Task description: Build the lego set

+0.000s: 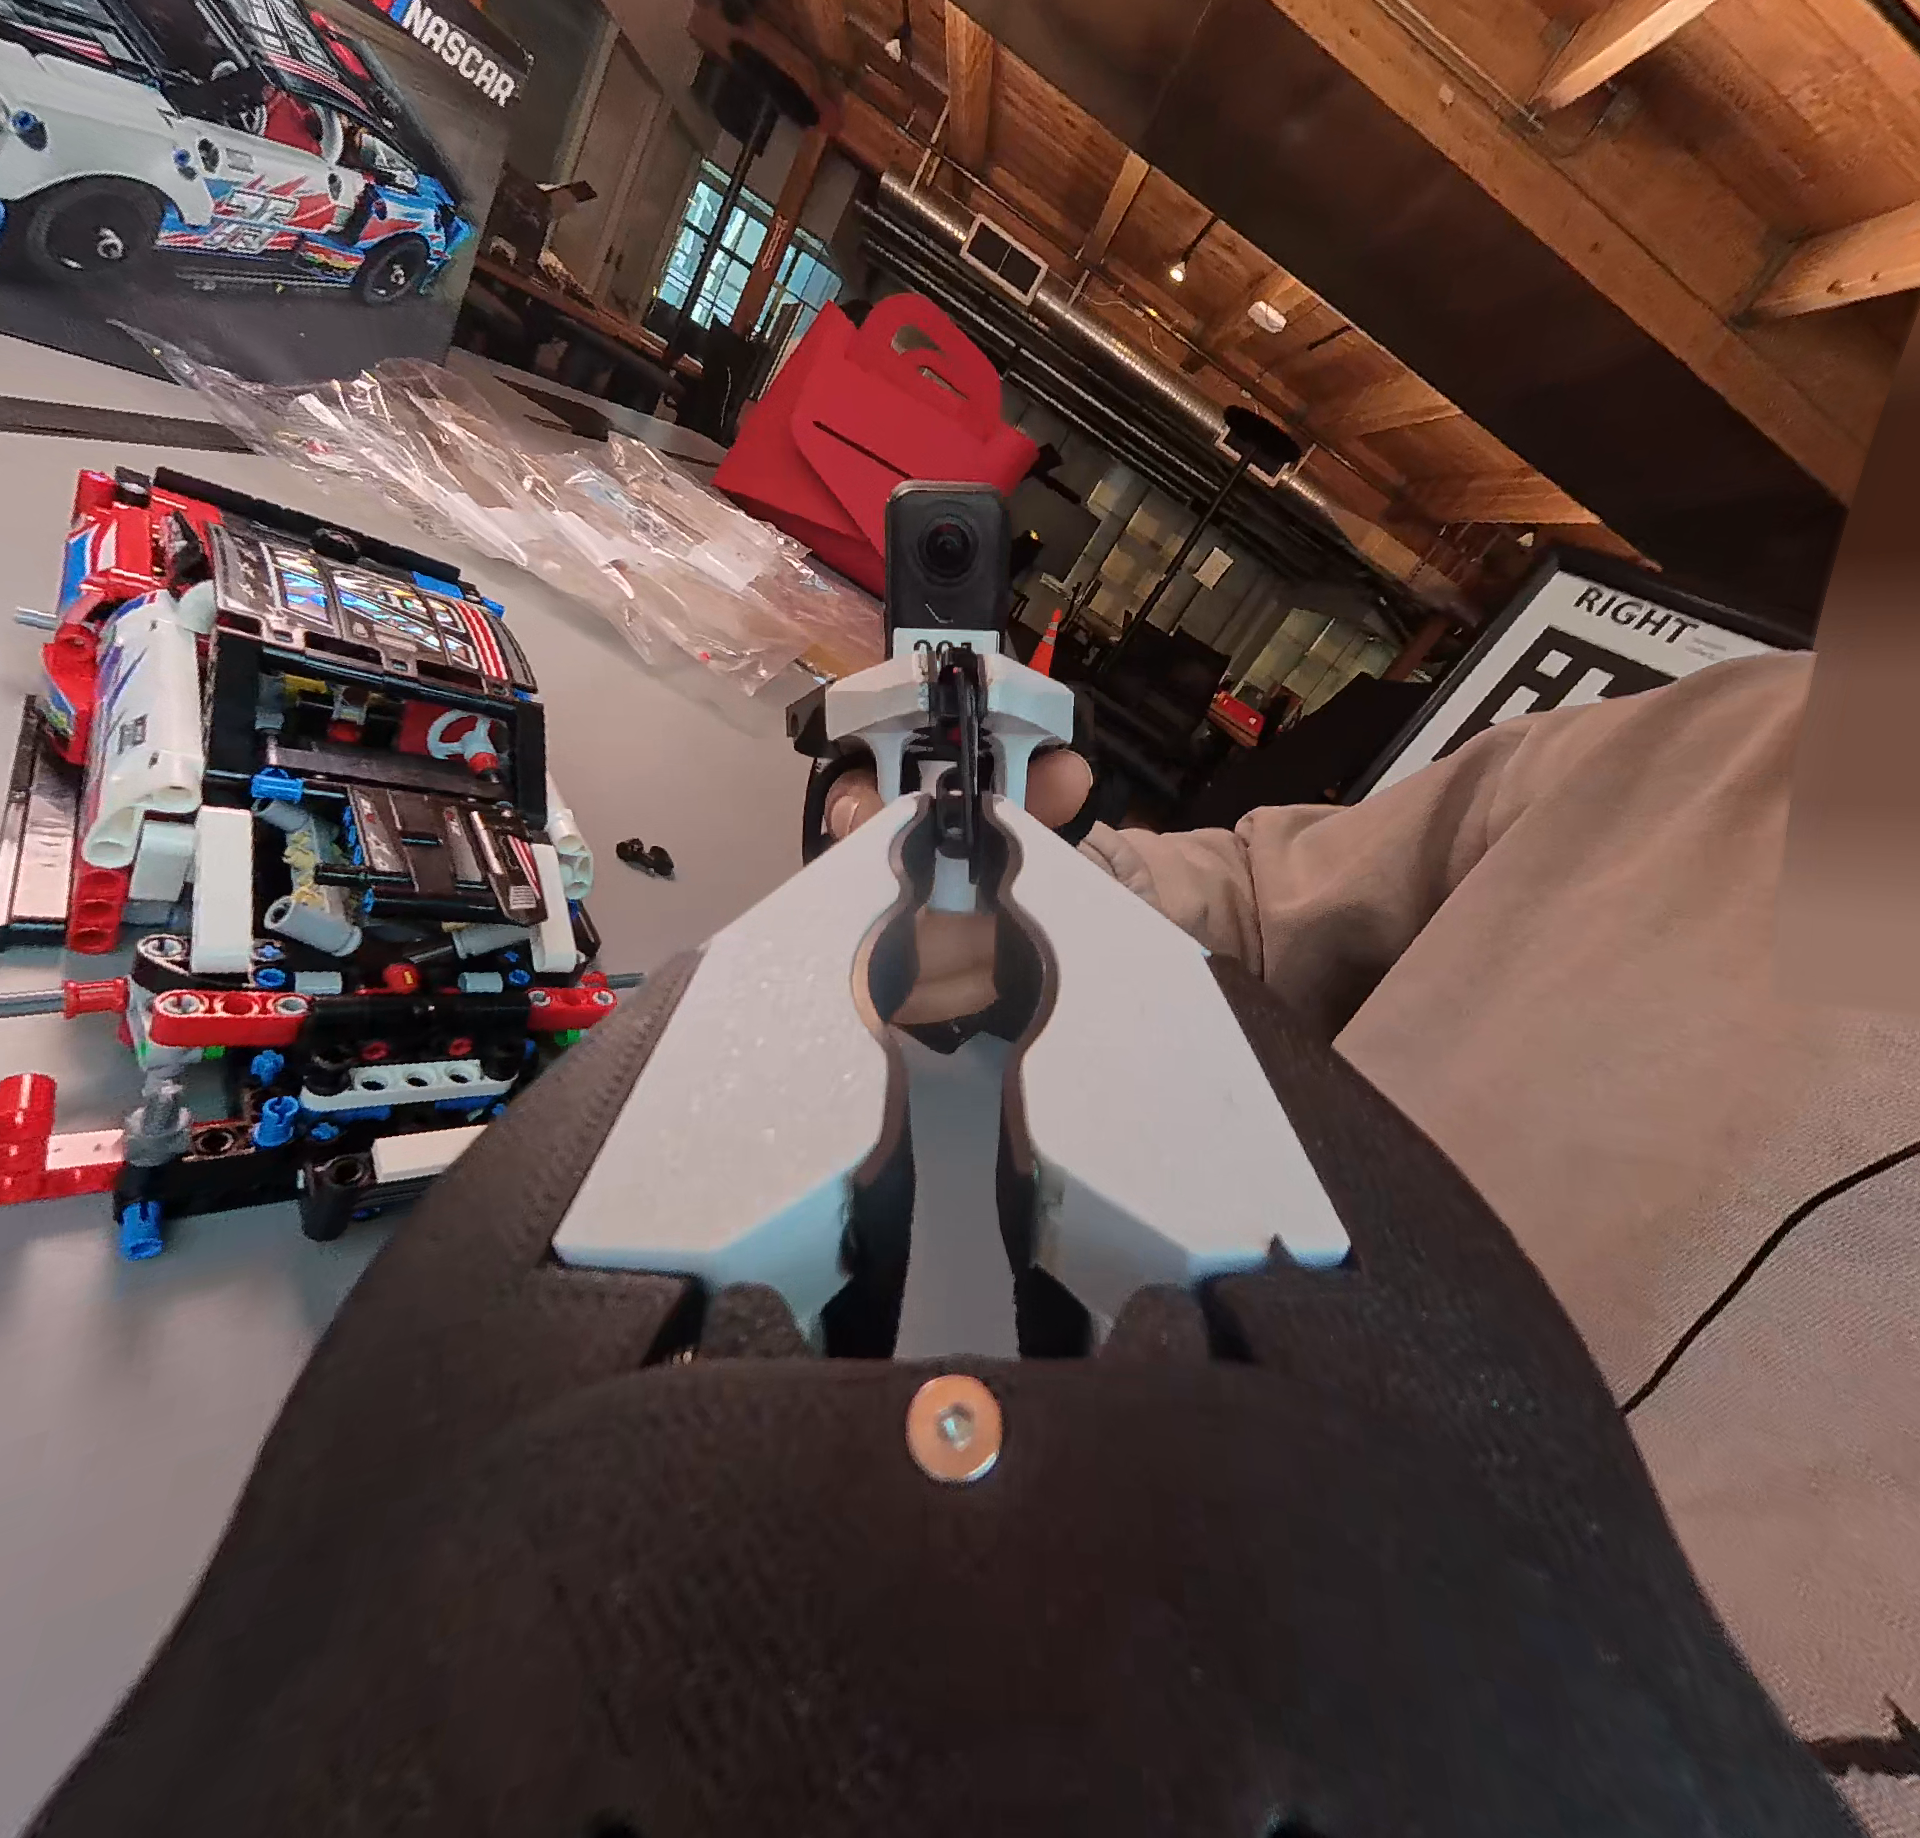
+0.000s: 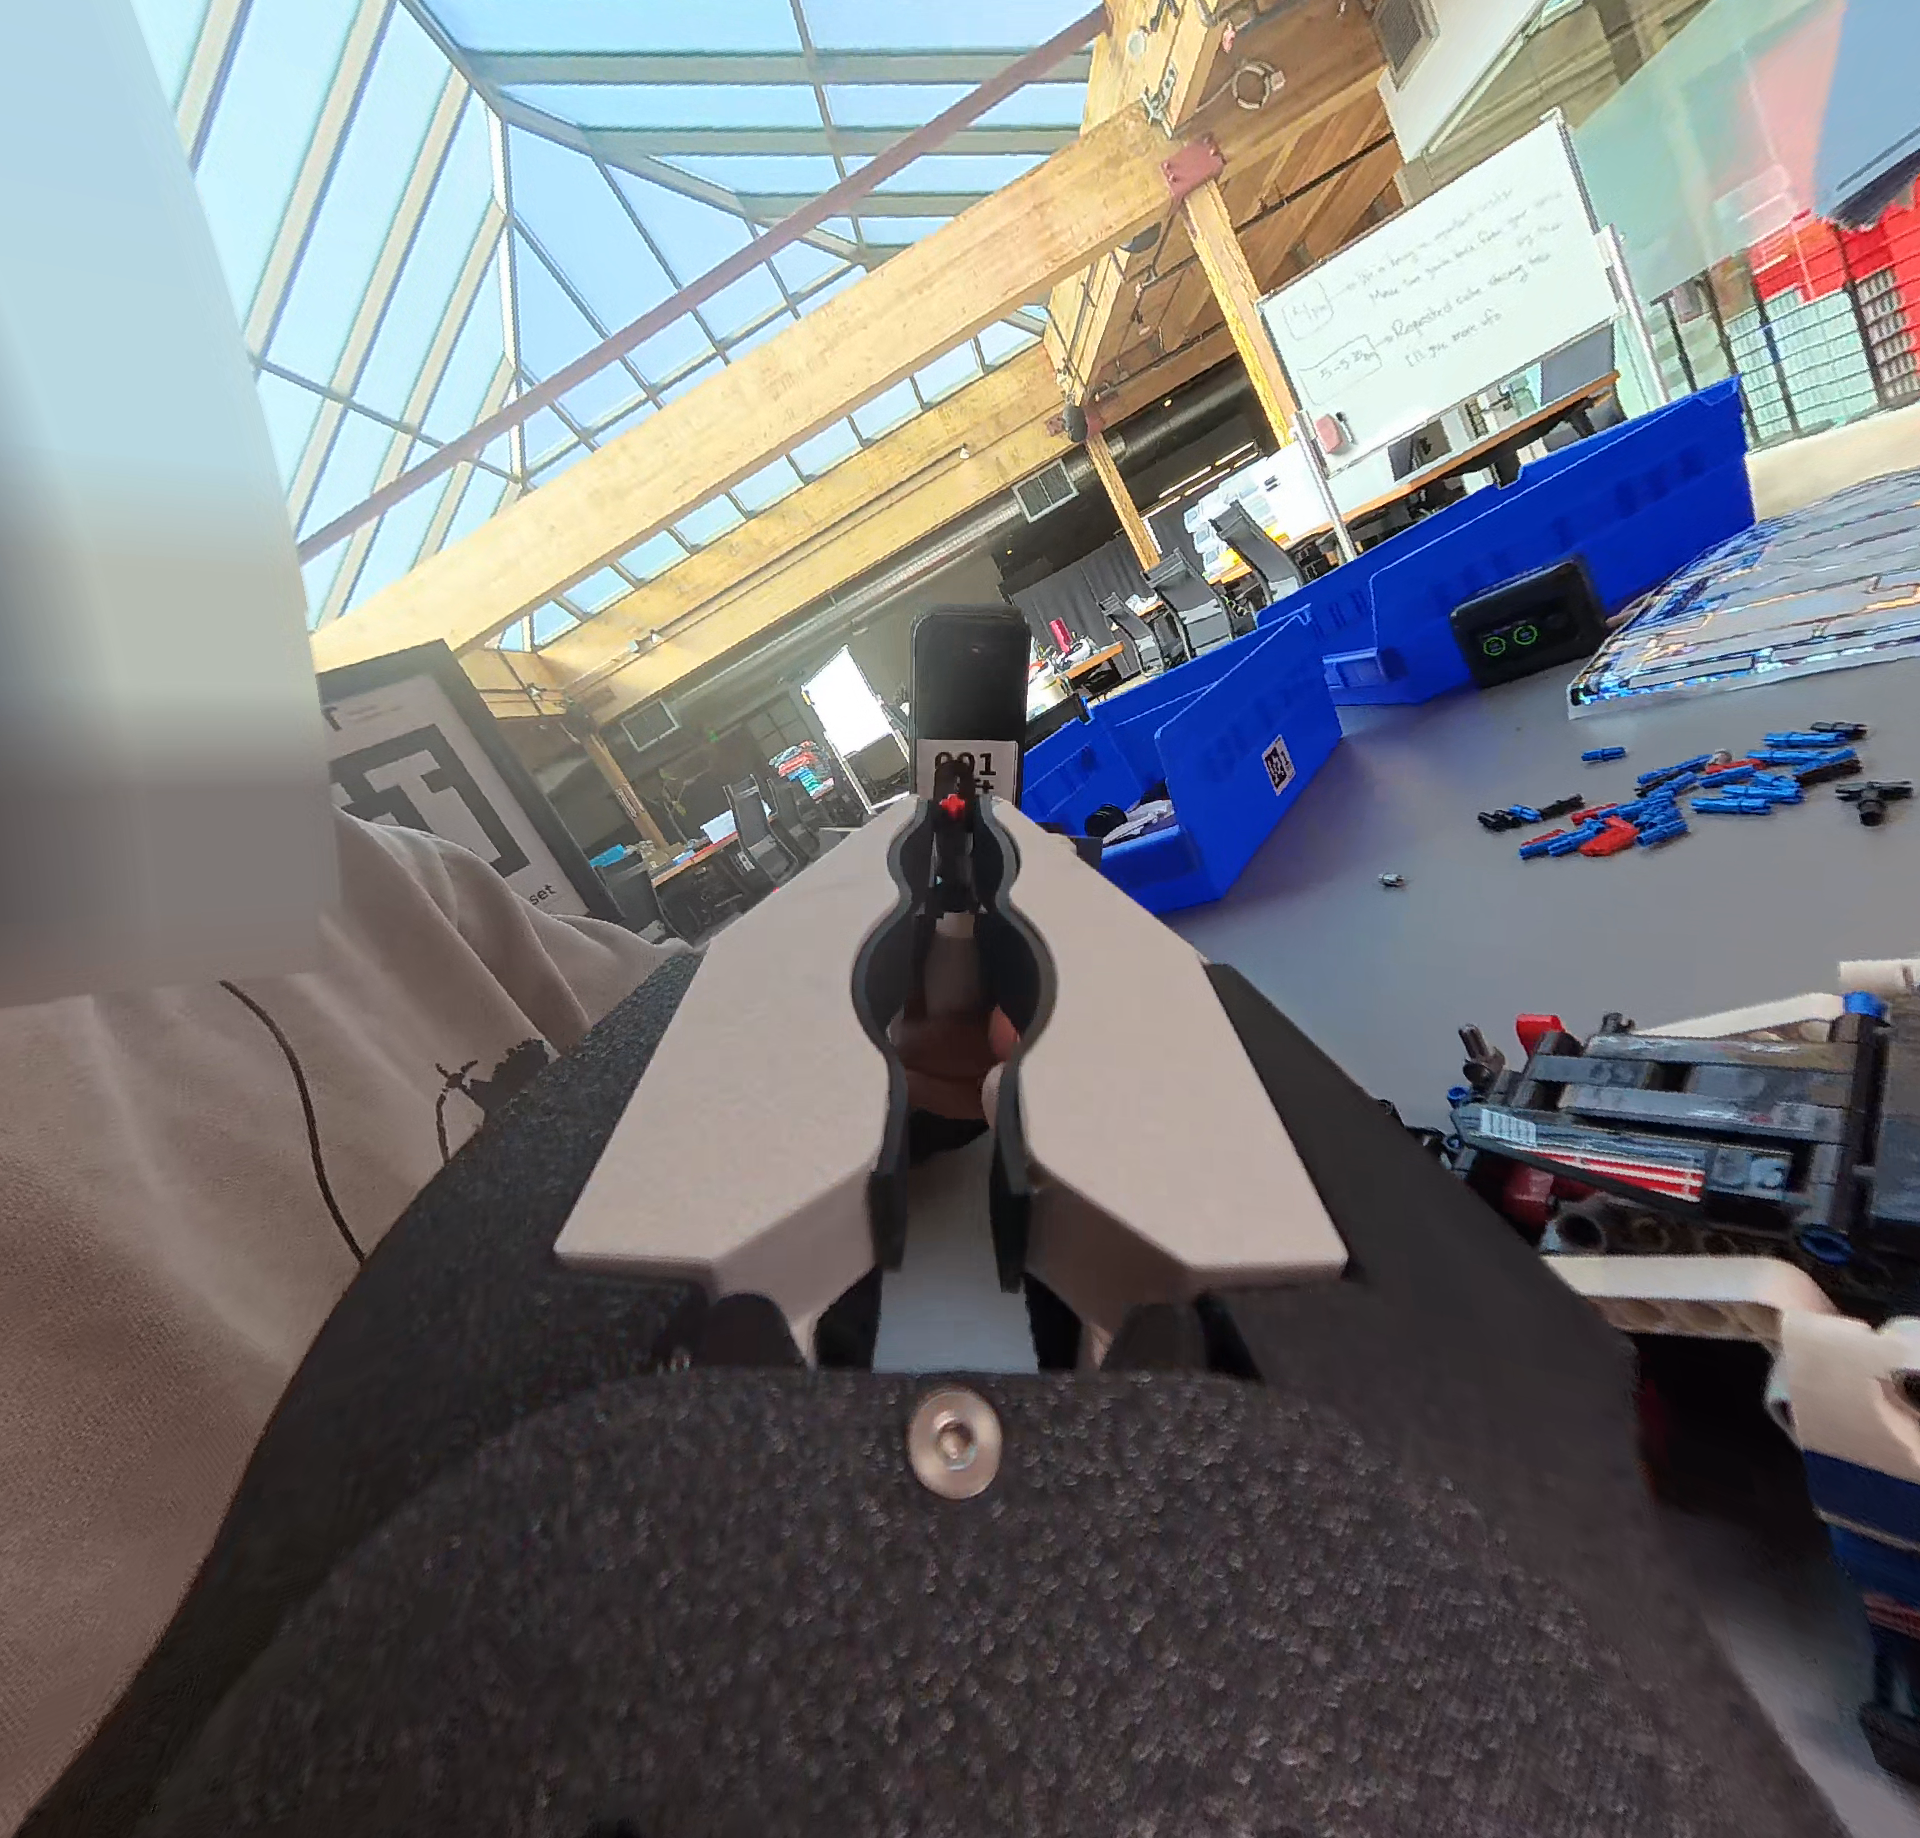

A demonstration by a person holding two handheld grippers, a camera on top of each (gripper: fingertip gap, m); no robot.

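Left wrist view: left gripper [image 1: 954, 822] pinched tight on a small black lego piece [image 1: 956, 749], facing the right gripper [image 1: 951, 739] — part-built lego car [image 1: 301, 853] on the grey table [image 1: 665, 749], clear bags [image 1: 540, 510] and printed set box [image 1: 229, 126] toward its far edge.

Right wrist view: right gripper [image 2: 951, 832] clamped on the same black piece [image 2: 951, 853], with a red bit [image 2: 949, 803] — loose blue pins [image 2: 1704, 801] beside blue bins [image 2: 1226, 770]; writing left unread.

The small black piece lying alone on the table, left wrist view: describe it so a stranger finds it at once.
Start at the half-built car model on the grey table. Look just off its right edge, toward the crumpled clear bags. The small black piece lies alone on bare tabletop, unattached.
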